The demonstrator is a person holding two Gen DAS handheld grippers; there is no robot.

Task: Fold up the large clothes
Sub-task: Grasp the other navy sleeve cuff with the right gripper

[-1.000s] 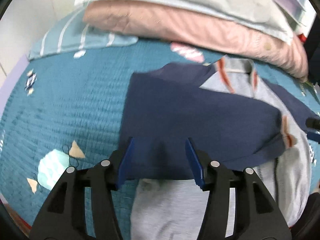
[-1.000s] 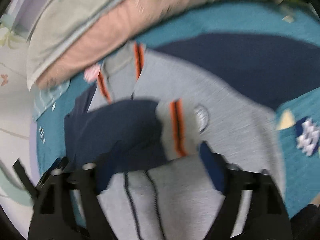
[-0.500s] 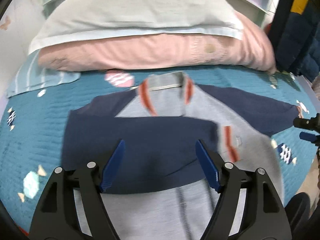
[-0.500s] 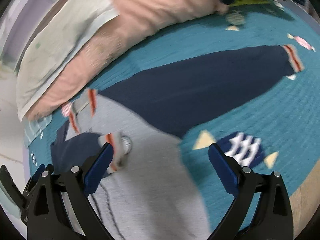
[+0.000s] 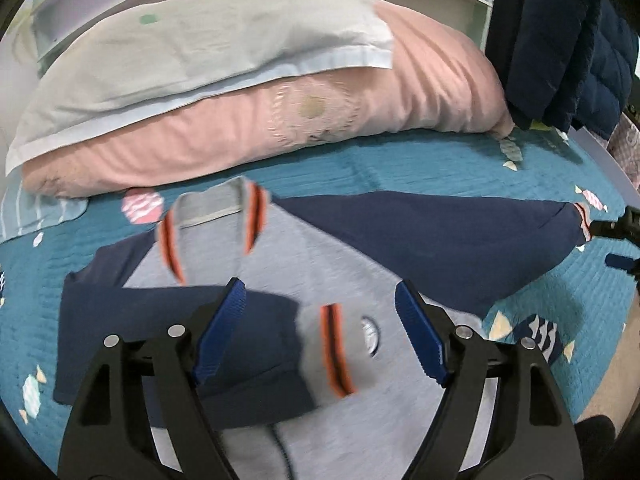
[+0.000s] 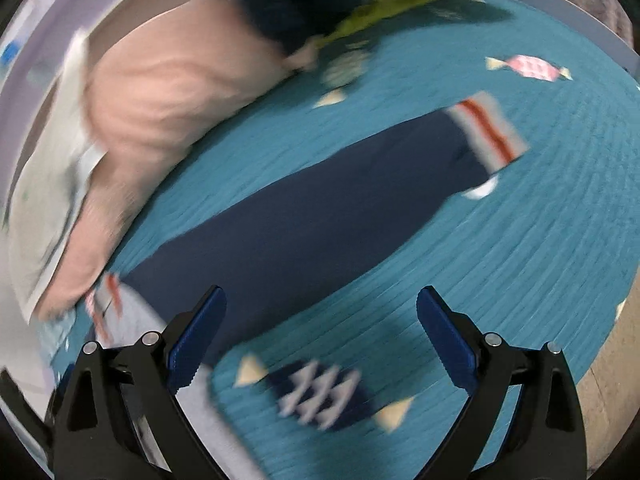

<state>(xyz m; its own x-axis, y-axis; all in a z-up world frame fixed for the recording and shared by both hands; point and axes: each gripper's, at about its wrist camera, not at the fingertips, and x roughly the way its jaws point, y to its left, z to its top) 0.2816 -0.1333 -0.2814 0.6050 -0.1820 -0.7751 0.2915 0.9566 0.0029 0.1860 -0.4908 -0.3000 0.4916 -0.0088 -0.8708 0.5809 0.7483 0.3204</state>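
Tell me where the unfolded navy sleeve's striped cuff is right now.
The striped cuff lies flat on the teal bedspread, upper right in the right wrist view, far beyond the open right gripper.

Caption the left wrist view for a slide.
Open left tool above a grey jacket on a teal bedspread: one navy sleeve folded across its front, the other sleeve outstretched.
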